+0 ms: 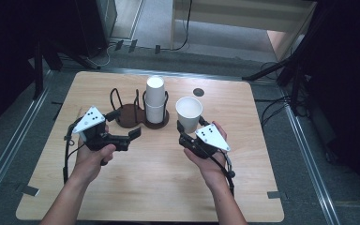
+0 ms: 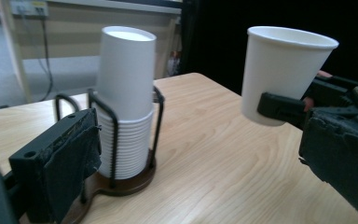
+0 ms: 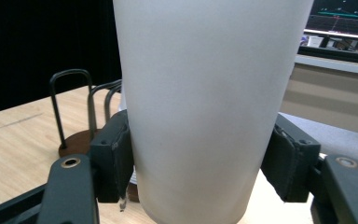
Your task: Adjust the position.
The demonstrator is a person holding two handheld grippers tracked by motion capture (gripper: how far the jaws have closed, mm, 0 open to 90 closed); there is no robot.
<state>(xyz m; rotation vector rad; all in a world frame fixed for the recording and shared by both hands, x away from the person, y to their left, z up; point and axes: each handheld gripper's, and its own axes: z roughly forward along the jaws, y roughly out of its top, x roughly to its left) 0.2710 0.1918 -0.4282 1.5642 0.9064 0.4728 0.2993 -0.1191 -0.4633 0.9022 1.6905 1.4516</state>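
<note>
step: i hold a single paper cup (image 1: 189, 111) in the right hand-held gripper (image 1: 190, 132), lifted just right of the cup stack (image 1: 154, 100) in its holder (image 1: 130, 116) | left hand-held gripper (image 1: 123, 125): wide, empty | next, likely: set the cup upright on the counter (image 1: 150, 187)

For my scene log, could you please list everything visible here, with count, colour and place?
table: one, light wood, under everything.
cup holder: one, dark brown base with black wire loops, at the far middle of the table.
cup stack: one stack, white, upside down in the holder's right-hand bay.
single cup: one, white, upright, held above the table to the right of the holder.
black disc: one, far on the table.
left gripper: one, black, open, near the holder.
right gripper: one, black, shut on the single cup.
hands: two, one behind each gripper.
</note>
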